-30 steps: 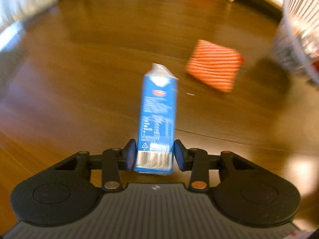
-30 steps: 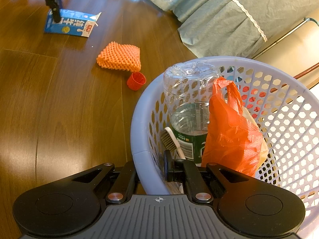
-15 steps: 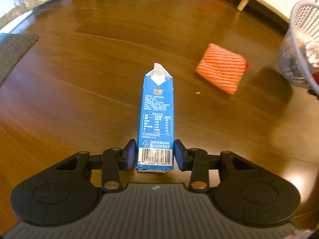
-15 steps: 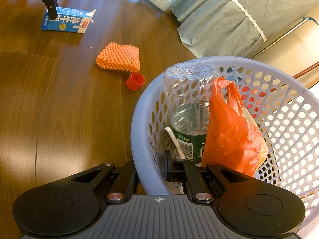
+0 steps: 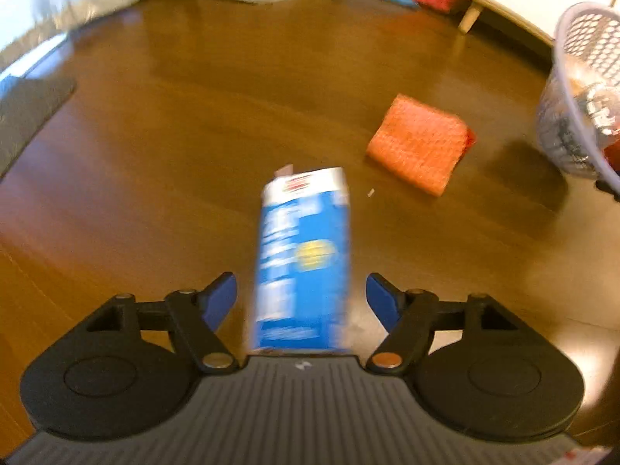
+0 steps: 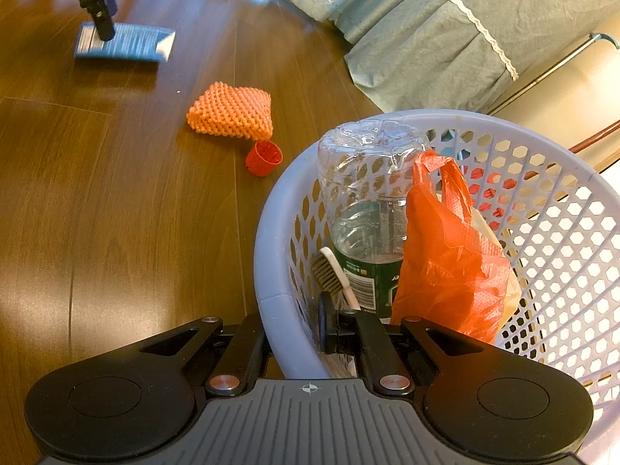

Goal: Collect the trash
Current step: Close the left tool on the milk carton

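Observation:
A blue milk carton (image 5: 304, 259) lies blurred on the wooden floor between the spread fingers of my left gripper (image 5: 301, 298), which is open and not touching it. The right wrist view shows the same carton (image 6: 124, 42) far off under the left gripper (image 6: 97, 7). An orange foam net (image 5: 420, 143) (image 6: 232, 110) and a red cap (image 6: 264, 158) lie on the floor between carton and basket. My right gripper (image 6: 294, 329) is shut on the rim of the lavender basket (image 6: 267, 232), which holds a clear bottle (image 6: 372, 201), an orange bag (image 6: 445, 255) and a brush (image 6: 333, 271).
The basket (image 5: 581, 89) stands at the far right in the left wrist view. A grey mat (image 5: 27, 116) lies at the left. Grey-green bedding (image 6: 445, 38) hangs behind the basket. A white cabinet leg (image 5: 471, 19) stands at the back right.
My left gripper has opened and let go of the carton, which has turned onto a wider face and is blurred. The right gripper and basket have not moved.

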Tool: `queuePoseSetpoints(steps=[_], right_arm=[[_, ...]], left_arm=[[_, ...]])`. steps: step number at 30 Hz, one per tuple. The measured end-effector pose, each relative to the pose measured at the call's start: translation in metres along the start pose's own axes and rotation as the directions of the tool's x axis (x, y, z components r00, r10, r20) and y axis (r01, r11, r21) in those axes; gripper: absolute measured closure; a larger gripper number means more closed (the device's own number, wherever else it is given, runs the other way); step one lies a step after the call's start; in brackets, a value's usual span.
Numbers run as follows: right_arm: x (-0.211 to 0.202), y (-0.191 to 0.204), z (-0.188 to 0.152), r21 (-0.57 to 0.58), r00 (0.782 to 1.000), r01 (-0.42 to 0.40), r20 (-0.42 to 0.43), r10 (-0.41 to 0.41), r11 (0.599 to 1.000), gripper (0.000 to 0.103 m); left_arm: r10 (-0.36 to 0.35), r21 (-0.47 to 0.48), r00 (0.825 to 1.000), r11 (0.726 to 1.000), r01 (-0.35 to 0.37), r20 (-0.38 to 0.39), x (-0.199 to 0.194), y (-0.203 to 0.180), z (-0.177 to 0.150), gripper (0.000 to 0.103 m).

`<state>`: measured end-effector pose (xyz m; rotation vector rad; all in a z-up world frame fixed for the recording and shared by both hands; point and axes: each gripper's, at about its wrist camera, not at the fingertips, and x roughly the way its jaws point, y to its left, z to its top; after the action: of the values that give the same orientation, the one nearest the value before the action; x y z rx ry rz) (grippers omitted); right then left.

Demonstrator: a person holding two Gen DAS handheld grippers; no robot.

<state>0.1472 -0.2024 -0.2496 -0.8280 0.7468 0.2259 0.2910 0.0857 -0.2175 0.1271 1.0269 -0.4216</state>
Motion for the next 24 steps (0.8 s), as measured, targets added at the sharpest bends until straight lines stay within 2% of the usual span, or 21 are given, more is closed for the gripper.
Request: queuePoseSetpoints(steps=[5,12,17,20,22,24], right_arm=[[0.0,-0.001,0.0,0.0,1.0,-0.001,0.0,0.001,1.0,0.099],[-0.001,0.0,-0.001,-0.004,1.0,-0.002,0.0,0.002,1.0,0.099],[-0.001,0.002,-0.001,-0.005,1.0,-0.001,0.0,0.001,1.0,0.099],[-0.001,0.002,-0.001,-0.004,1.0,-0.001,0.0,0.001,1.0,0.099],[-0.001,0.002,-0.001,0.0,1.0,-0.001,0.001,0.001,1.0,0.099],[-0.001,0.001,-0.001,0.005,1.0,-0.001,0.002,0.001,1.0,0.099]], left_arm=[[0.041,0.098,0.999,0.994,-0.04,-0.01,0.013,-0.017,0.011,0.033],[0.091,0.125,0.995,0.988,-0.086,-0.038,0.04,-0.017,0.026,0.033],[0.127,0.208,0.99,0.971,-0.114,-0.053,0.055,-0.031,0.03,0.035],[0.143,0.25,0.987,0.961,-0.12,-0.078,0.062,-0.038,0.031,0.045],[0.143,0.25,0.987,0.961,-0.12,-0.076,0.061,-0.039,0.03,0.059],[0.137,0.231,0.99,0.965,-0.123,-0.045,0.054,-0.04,0.028,0.06]])
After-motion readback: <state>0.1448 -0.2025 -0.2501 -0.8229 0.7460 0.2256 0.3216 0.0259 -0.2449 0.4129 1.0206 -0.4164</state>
